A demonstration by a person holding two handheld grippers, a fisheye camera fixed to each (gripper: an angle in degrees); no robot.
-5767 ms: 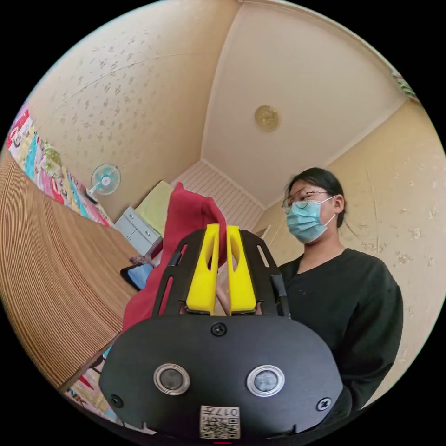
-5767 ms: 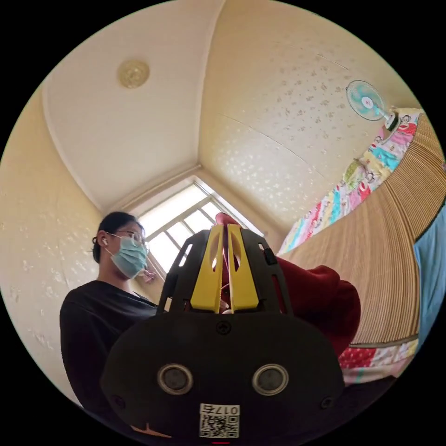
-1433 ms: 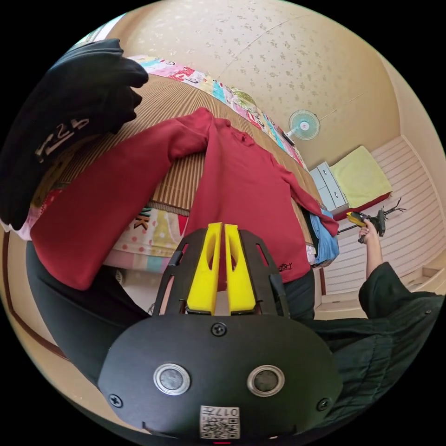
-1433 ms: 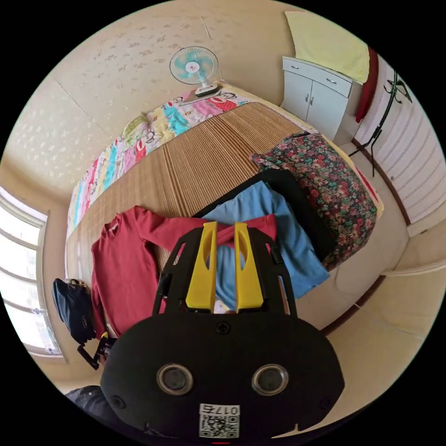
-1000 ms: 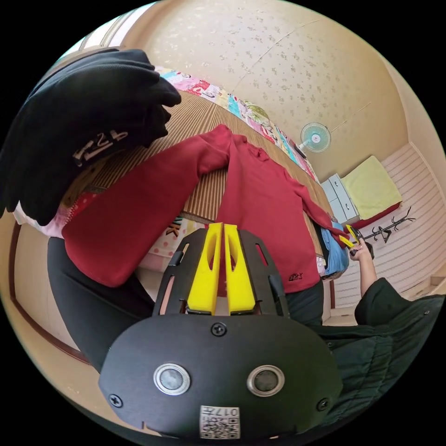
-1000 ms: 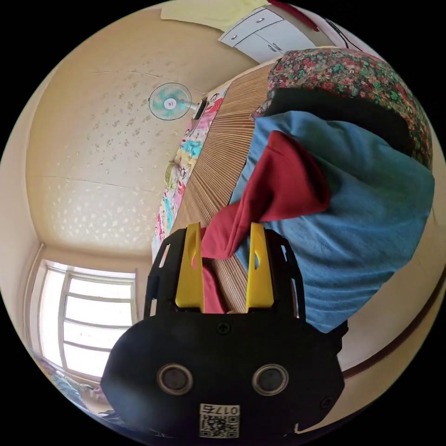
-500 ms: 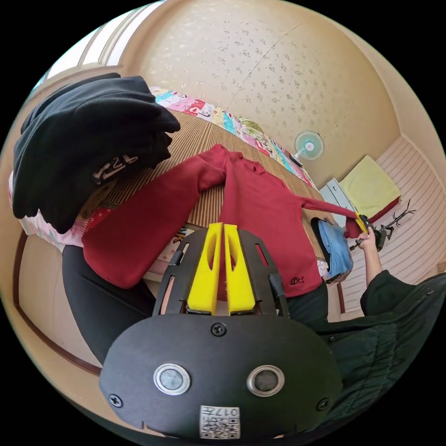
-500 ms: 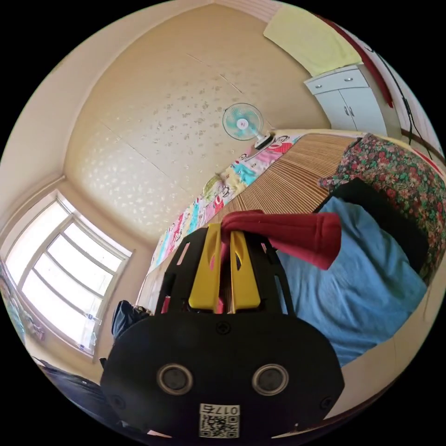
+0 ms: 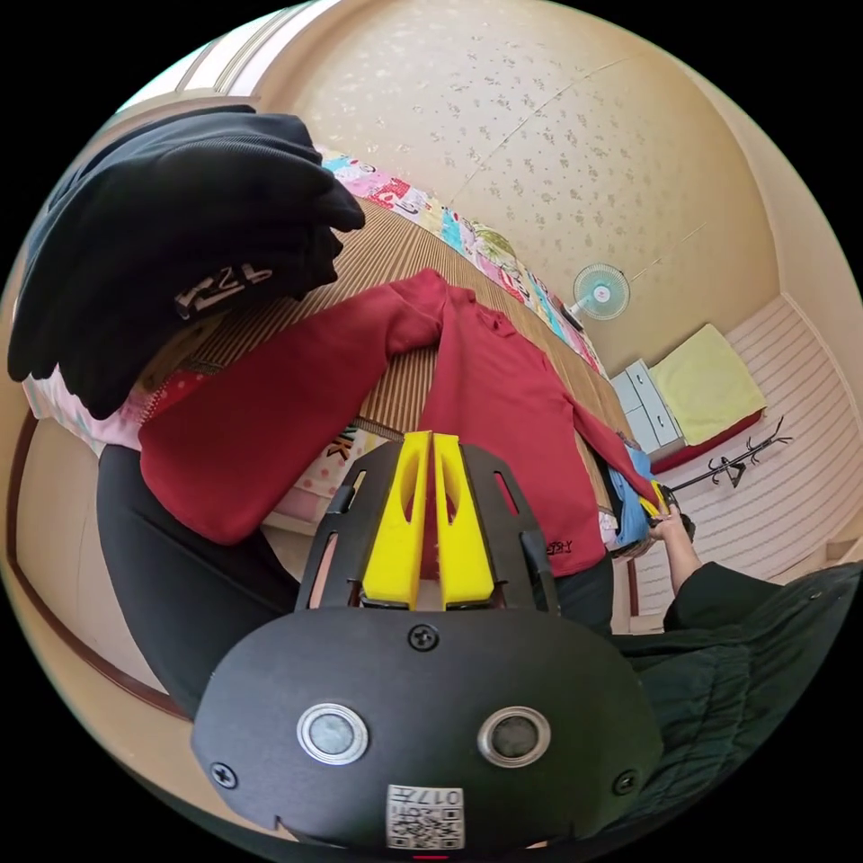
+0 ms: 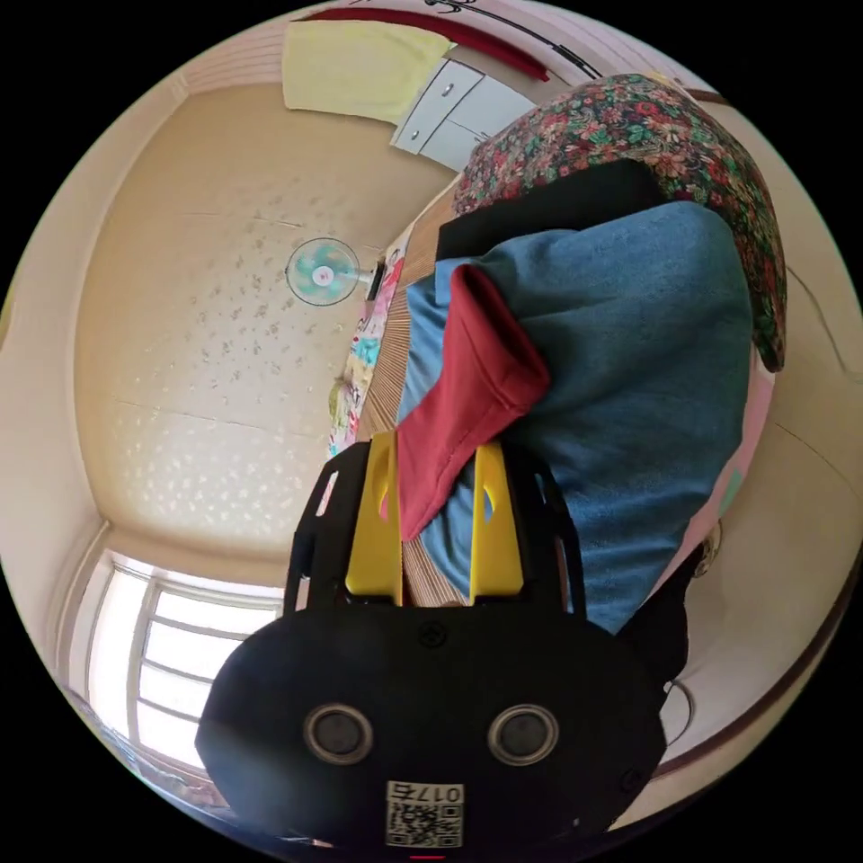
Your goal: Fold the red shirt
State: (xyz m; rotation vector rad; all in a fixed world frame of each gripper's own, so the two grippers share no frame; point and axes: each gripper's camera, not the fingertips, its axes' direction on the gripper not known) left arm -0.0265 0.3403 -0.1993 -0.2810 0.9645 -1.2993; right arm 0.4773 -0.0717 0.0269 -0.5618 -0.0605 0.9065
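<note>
We are working at a bed covered with a ribbed bamboo mat (image 9: 395, 261) in a beige-walled room, a fan (image 9: 600, 291) standing at the far end. The red shirt (image 9: 490, 395) is lying spread flat on the mat, hem hanging over the near edge, ready for folding. Our left gripper (image 9: 427, 467) is hovering above the hem with its jaws nearly together, gripping nothing. Our right gripper (image 10: 436, 490) is standing wide around the right sleeve cuff (image 10: 467, 387), not pinching it, where the sleeve is draping over a blue garment (image 10: 629, 360); we judge this placement is for tucking the sleeve inward.
</note>
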